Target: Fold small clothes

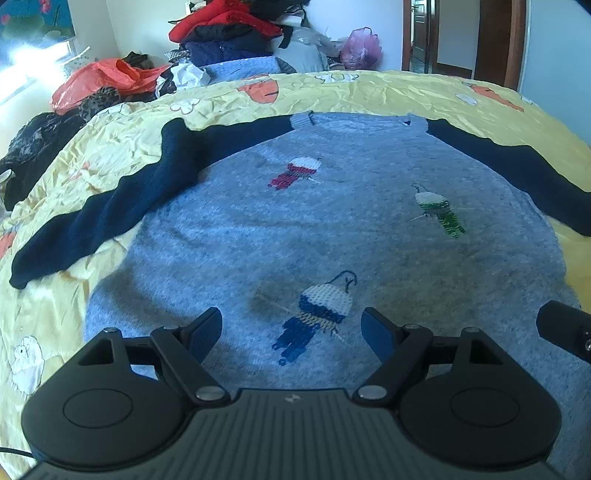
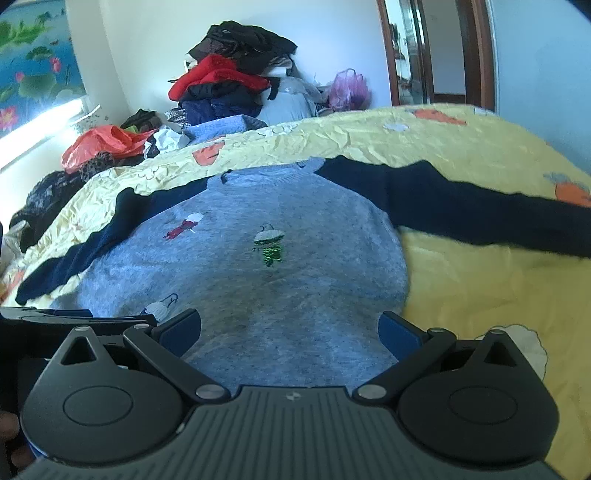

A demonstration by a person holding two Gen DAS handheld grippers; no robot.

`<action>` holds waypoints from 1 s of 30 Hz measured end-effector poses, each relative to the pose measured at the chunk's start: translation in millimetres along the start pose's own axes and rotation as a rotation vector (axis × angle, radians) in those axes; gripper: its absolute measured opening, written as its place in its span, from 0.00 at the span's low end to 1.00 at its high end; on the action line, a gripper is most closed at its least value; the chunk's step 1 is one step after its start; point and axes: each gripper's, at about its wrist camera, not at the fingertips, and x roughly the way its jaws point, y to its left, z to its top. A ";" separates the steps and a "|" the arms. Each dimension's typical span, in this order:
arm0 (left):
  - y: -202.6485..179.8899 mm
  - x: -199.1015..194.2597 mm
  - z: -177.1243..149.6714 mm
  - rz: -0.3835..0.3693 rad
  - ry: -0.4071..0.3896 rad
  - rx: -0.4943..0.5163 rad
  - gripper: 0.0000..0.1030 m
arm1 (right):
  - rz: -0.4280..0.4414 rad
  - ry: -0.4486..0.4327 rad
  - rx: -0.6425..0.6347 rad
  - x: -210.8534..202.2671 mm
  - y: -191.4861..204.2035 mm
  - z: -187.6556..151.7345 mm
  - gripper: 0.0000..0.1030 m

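Observation:
A small grey knit sweater [image 1: 295,229] [image 2: 251,280] with navy sleeves and three knitted parrots lies flat, front up, on a yellow bedspread. Its left sleeve [image 1: 110,206] and right sleeve [image 2: 461,206] spread outward. My left gripper [image 1: 291,332] hovers open over the sweater's lower hem, near the blue parrot [image 1: 317,314], with nothing between its fingers. My right gripper [image 2: 290,332] is open too, above the hem's right part, holding nothing. The right gripper's finger [image 1: 565,328] shows at the left wrist view's right edge.
The yellow bedspread [image 1: 369,92] [image 2: 480,295] covers the bed. Beyond its far edge sit a tall pile of clothes [image 1: 225,33] [image 2: 229,81], a red plastic bag [image 1: 107,81] and a pink bag [image 1: 360,48]. A doorway [image 1: 443,37] stands at the far right.

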 end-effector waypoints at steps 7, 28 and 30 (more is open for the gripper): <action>-19.5 2.1 9.7 -0.017 -0.006 0.033 0.80 | 0.046 0.005 0.093 3.5 -27.4 1.7 1.00; -51.8 12.6 19.8 -0.117 0.021 0.099 0.80 | -0.409 -0.263 0.619 8.6 -259.0 22.3 0.80; -50.8 12.5 21.1 -0.116 0.021 0.096 0.80 | -0.416 -0.305 0.663 14.0 -271.5 25.3 0.79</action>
